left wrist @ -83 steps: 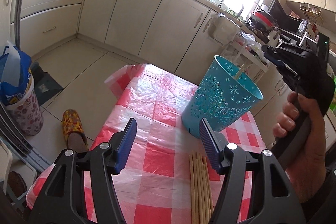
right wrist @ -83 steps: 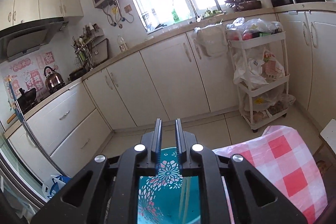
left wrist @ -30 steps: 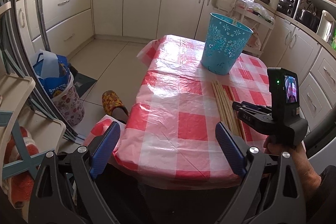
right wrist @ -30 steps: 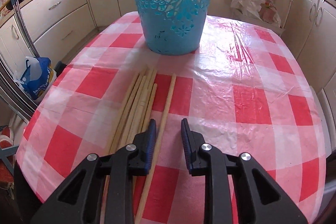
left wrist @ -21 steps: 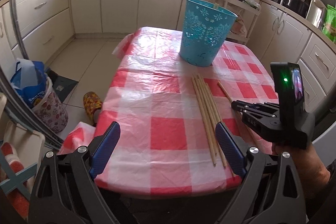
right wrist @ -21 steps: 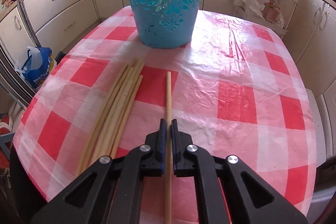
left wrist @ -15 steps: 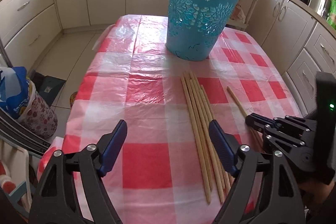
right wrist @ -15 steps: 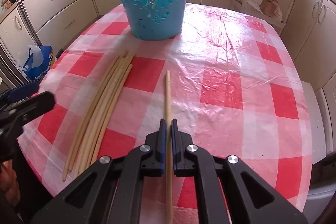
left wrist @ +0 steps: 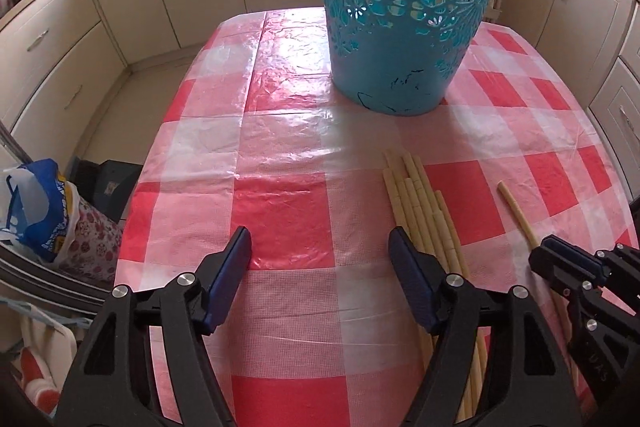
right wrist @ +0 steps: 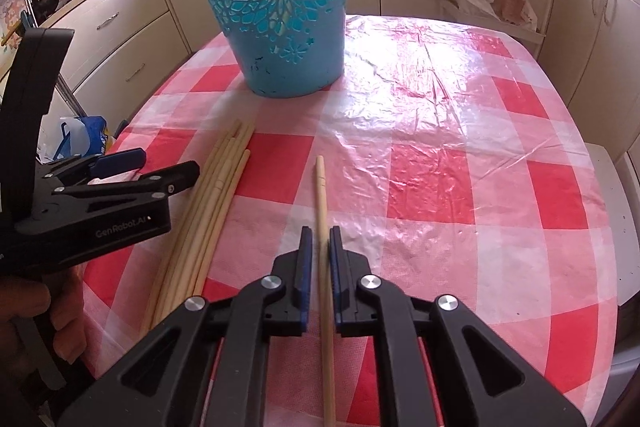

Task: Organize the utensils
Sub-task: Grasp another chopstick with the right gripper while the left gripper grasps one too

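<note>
My right gripper point(right wrist: 320, 239) pointed steeply down at the bench point(right wrist: 440, 131), and its fingers point(right wrist: 305, 259) were opening: narrow, with one stick point(right wrist: 321, 195) lying between them, a sliver of gap showing on each side, so they did not press it. That stick ran from under the fingers toward the bin point(right wrist: 276, 7) and stopped well short of it; its near end passed below the picture's edge.

My left gripper point(left wrist: 320, 247) also tilted down over the bench, its fingers point(left wrist: 236, 263) closing yet wide apart, with only cloth between them. The right-hand finger stood just beside the bundle point(left wrist: 424, 211) of sticks and covered part of it, so I could not tell whether it touched them. From the right wrist view my left hand point(right wrist: 36, 311) showed only as a few fingers wrapped on the handle, cut off by the frame.

The bundle lay flat on the checked cloth point(left wrist: 280, 211), left of the single stick and apart from it, ends aimed at the bin. How many sticks it held I could not count. The bin stood upright at the far side of the bench; its rim ran out of the left wrist view, and its inside was hidden.
</note>
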